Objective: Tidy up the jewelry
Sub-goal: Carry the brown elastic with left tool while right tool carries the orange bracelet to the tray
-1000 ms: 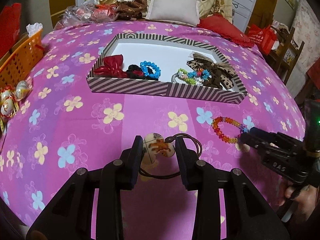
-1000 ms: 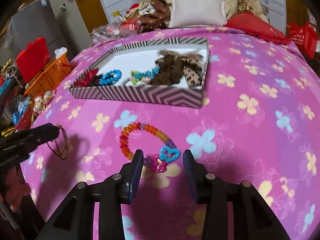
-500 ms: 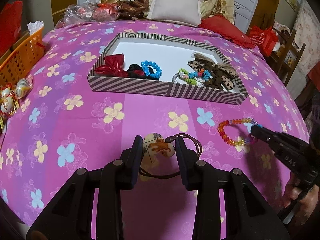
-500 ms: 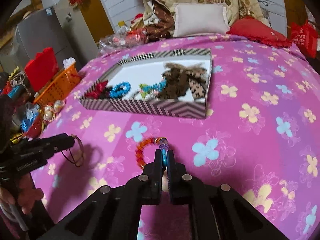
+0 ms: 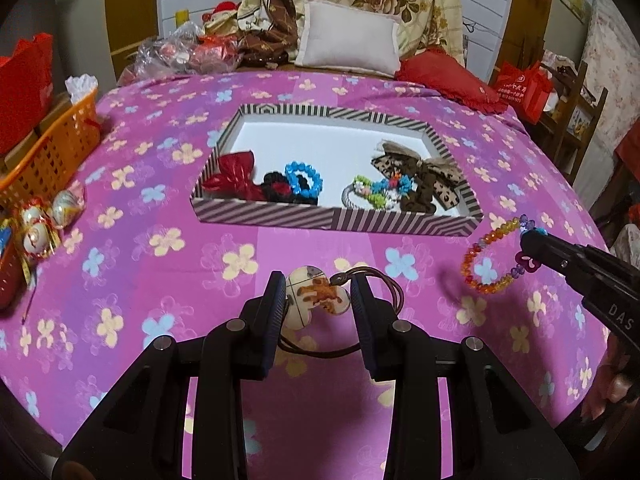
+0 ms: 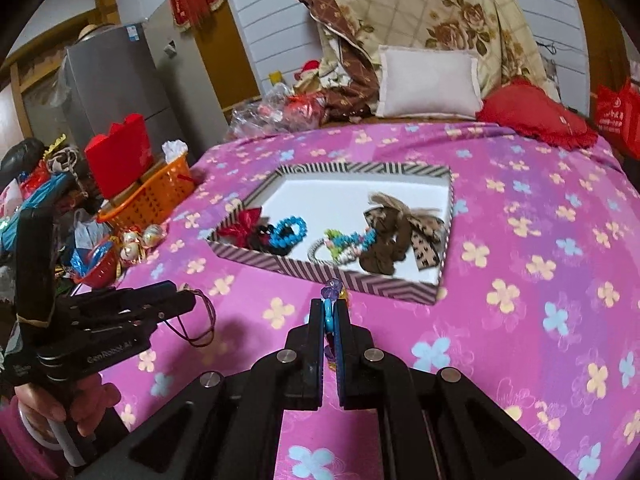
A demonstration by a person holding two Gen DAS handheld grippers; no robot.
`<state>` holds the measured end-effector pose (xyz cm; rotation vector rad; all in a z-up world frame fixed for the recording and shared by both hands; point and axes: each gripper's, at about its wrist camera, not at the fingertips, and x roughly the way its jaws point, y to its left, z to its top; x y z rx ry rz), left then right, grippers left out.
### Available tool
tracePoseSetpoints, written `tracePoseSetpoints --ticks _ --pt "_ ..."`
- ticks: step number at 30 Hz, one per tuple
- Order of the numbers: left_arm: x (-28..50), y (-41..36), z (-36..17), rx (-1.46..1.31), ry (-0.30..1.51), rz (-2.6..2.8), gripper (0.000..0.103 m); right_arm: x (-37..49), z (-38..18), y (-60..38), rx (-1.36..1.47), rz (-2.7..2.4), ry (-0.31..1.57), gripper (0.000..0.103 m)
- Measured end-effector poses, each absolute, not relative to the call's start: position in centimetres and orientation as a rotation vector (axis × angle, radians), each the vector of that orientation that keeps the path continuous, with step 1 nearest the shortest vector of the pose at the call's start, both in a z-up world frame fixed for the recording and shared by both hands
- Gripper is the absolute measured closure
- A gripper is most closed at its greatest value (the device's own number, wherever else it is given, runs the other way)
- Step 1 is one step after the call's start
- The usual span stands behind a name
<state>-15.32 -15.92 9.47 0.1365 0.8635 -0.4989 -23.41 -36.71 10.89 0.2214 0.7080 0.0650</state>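
Holding a red bow [image 5: 232, 174], blue bracelet [image 5: 303, 178] and leopard bow [image 5: 434, 178], the striped tray [image 5: 328, 218] sat on the bed as the right gripper [image 6: 329, 316] pinched the beaded bracelet [image 5: 486, 258]; the left gripper's [image 5: 318, 292] jaws stood spread around a pendant [image 5: 314, 300].

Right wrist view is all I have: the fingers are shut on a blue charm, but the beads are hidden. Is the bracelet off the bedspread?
Observer: Yes. In the left wrist view the orange beaded bracelet hangs clear from the right gripper, its shadow on the pink flowered bedspread below.
Operator: What is the left gripper doing?
Observer: The left gripper is open around the cream pendant with an orange figure, not closed on it.
Operator: Where is its cord?
Observer: The brown cord loops on the bedspread around the right-hand finger.
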Motion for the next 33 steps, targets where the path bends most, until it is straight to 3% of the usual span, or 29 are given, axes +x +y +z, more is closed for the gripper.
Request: tracePoseSetpoints --ticks 33 --pt "-12.0 -16.0 11.4 0.065 0.882 -0.534 0.071 -20.5 12.7 -35.5 0.161 0.097 0.704 0.099"
